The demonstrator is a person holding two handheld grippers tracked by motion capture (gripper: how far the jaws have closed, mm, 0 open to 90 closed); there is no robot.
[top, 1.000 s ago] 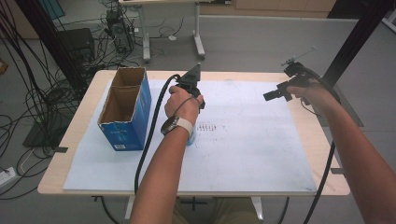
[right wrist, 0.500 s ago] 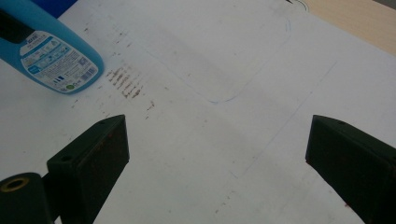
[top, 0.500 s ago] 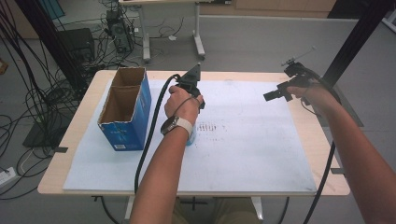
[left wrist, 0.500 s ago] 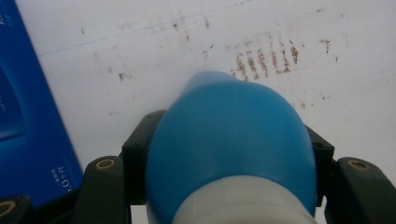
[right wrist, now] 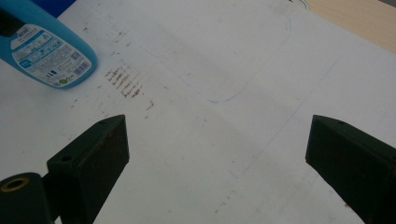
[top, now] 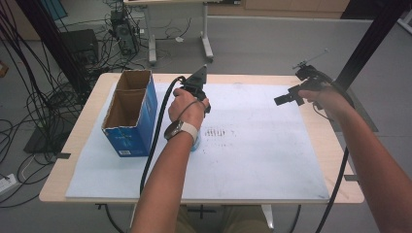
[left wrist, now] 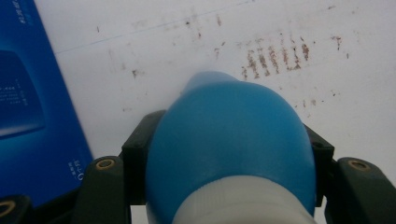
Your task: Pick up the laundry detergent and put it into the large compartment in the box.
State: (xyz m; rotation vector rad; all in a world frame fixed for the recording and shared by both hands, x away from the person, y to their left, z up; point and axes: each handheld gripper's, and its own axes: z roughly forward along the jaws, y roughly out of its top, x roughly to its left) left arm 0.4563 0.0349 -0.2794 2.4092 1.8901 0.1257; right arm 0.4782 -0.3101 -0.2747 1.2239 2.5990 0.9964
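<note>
The left gripper (left wrist: pixel 219 186) was clamped around a blue bottle (left wrist: pixel 229 154) standing on the white mat (top: pixel 262 155) just beside the open blue box (top: pixel 130 116). The right gripper (right wrist: pixel 215 154) hung spread and empty, well apart. The rounded, smooth bottle could have squirted out of the pads — or clipped the box's rim and tipped it if lifted carelessly.

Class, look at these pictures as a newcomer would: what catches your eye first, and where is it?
First, the blue bottle clamped in the left claw, over the white mat near some brown smudges. Next, the open blue box standing at the mat's left edge. The right claw hangs open above the mat, holding nothing.
</note>
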